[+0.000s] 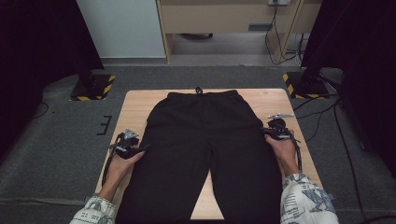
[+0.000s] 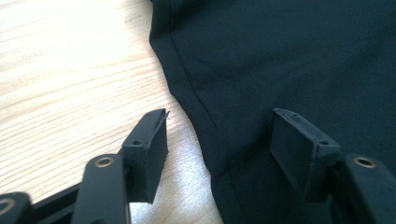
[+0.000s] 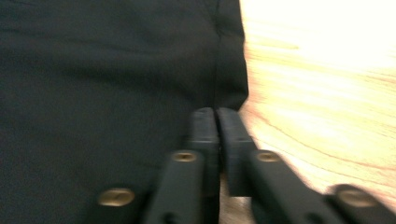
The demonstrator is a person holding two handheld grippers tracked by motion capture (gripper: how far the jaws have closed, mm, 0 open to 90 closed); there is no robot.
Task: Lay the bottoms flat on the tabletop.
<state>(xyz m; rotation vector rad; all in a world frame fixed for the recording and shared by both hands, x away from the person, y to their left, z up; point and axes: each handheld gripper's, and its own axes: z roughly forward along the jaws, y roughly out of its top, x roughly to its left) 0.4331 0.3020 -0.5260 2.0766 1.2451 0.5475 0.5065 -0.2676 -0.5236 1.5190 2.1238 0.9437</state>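
Two grippers [image 1: 148, 148] [image 1: 264, 132] flank black trousers [image 1: 205, 140].

Black trousers [image 1: 205, 149] legs run off the high view's bottom edge.

The high view is evenly lit but soft, its side edges sunk in darkness; in the left gripper view the wooden table [image 2: 70, 70] left of the claw glares white; the right gripper view is blurred, its table washed out above and right of the claw.
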